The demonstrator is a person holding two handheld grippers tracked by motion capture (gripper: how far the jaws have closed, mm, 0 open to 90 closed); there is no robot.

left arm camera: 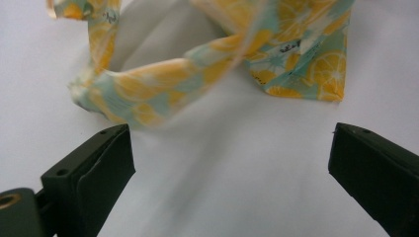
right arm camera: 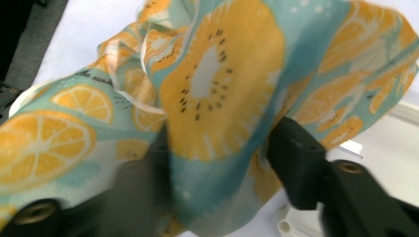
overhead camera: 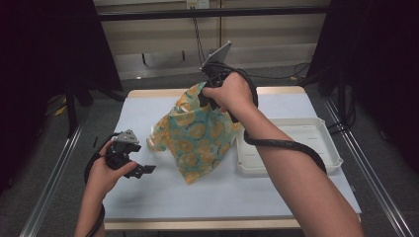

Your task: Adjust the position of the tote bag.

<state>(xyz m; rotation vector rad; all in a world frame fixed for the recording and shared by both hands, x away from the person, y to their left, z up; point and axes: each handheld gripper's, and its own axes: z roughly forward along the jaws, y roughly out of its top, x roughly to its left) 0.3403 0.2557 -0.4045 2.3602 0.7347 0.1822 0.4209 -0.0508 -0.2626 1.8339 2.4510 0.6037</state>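
Citrus-print cloth [overhead camera: 197, 138] pinched, right gripper [overhead camera: 210, 91] raised

My tongs work over a table [overhead camera: 163, 207] covered by a pale, bluish-white sheet, its light wooden edge showing along the near side and at the far end. Beyond my right tongs the far wall [overhead camera: 276, 34] is beige panelling, crossed near the top by a dark horizontal bar [overhead camera: 207, 14], with a thin black cable [overhead camera: 197, 37] hanging down in front of it. The floor [overhead camera: 59, 168] around the table is grey. Metal rails [overhead camera: 52, 177] run along it, one outside my left tongs and one outside my right. Black curtains [overhead camera: 44, 59] close in both sides, leaving those corners dark, while the tabletop itself is evenly lit.
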